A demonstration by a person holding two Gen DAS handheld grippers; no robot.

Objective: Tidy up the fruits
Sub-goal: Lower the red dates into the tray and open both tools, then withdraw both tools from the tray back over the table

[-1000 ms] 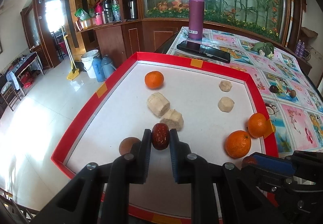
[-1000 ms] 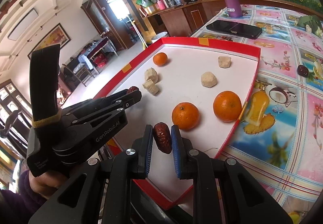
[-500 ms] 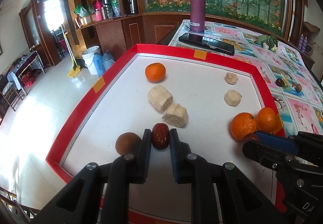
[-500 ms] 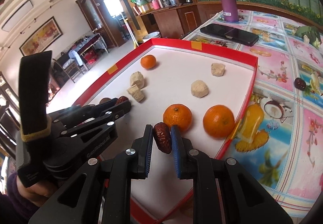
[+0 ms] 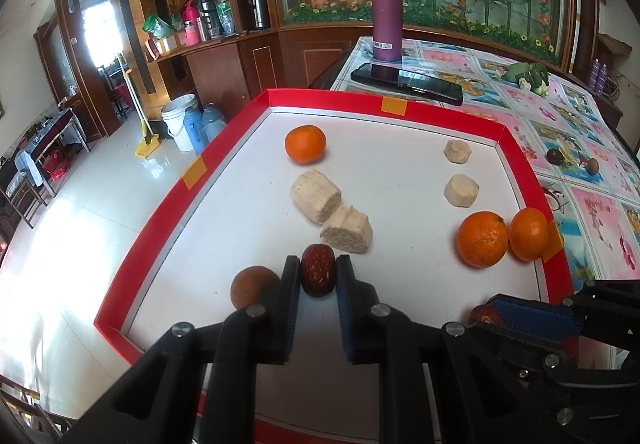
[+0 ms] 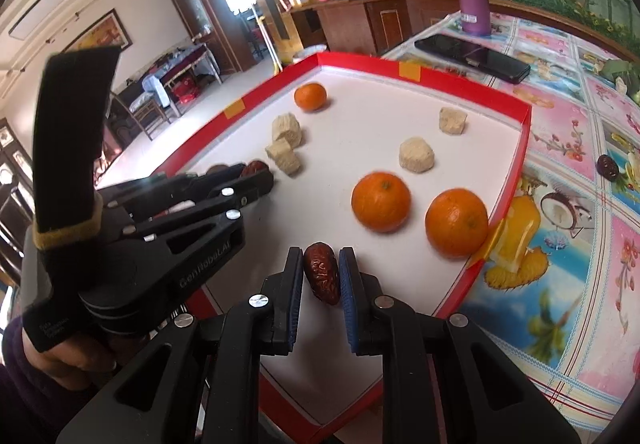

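Note:
My left gripper (image 5: pixel 318 276) is shut on a red date (image 5: pixel 318 271) just above the white floor of the red-rimmed tray (image 5: pixel 192 179), beside a brown round fruit (image 5: pixel 252 286). My right gripper (image 6: pixel 320 276) is shut on a dark red date (image 6: pixel 322 272) over the tray's near right part. Two oranges (image 6: pixel 381 201) (image 6: pixel 456 222) lie just ahead of it, and a third orange (image 5: pixel 305 143) lies at the far left. Several pale banana chunks (image 5: pixel 316 195) lie mid-tray. The left gripper also shows in the right wrist view (image 6: pixel 256 173).
A black phone (image 5: pixel 406 83) and a purple flask (image 5: pixel 386 23) stand beyond the tray on the patterned tablecloth (image 5: pixel 592 203). Two small dark fruits (image 5: pixel 555 156) lie on the cloth to the right. The table edge drops to the floor on the left.
Both grippers have moved forward and lower over the tray with their dates still held. The two oranges on the right now look closer to the right gripper.

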